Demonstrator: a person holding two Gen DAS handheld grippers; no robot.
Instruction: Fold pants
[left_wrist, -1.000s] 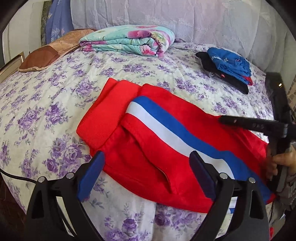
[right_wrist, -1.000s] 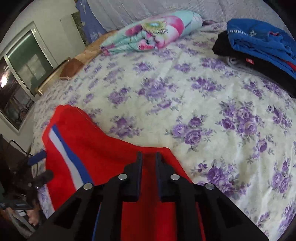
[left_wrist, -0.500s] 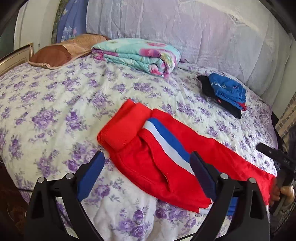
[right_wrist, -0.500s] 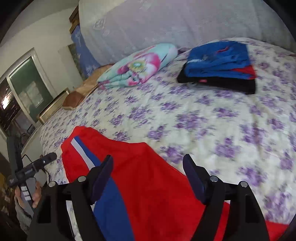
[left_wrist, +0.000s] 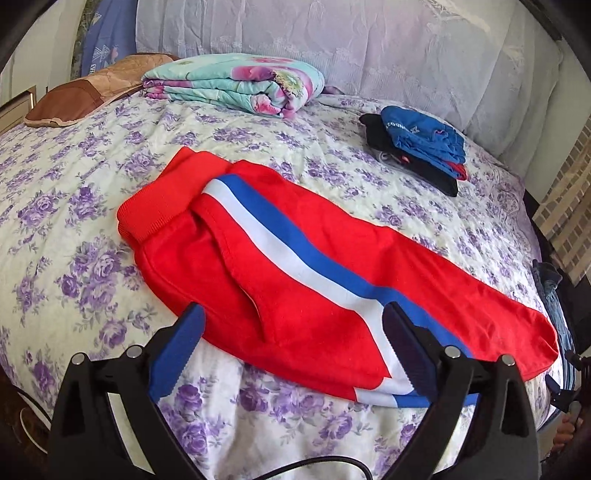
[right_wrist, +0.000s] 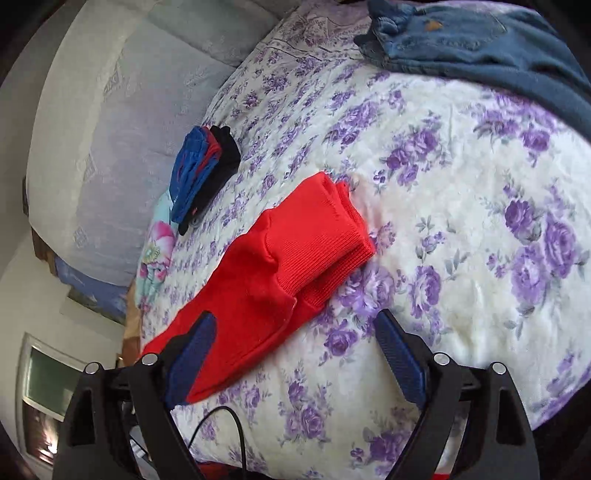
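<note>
Red pants (left_wrist: 295, 266) with a white and blue side stripe lie flat on the bed, waistband at the far left, legs running to the near right. My left gripper (left_wrist: 291, 354) is open and empty, just above the pants' near edge. In the right wrist view the ribbed leg cuffs (right_wrist: 321, 240) of the pants (right_wrist: 251, 295) lie on the bed. My right gripper (right_wrist: 295, 362) is open and empty, its left fingertip over the red cloth.
The bed (left_wrist: 74, 192) has a purple flowered cover. A folded floral blanket (left_wrist: 236, 83) and a brown pillow (left_wrist: 85, 96) lie at the back. A folded blue and black clothes stack (left_wrist: 421, 144) sits at the back right. Jeans (right_wrist: 480, 44) lie past the cuffs.
My right gripper has opened, let go of the pants and swung round to face the cuffs. My left gripper pulled back, then came close to the pants' near edge.
</note>
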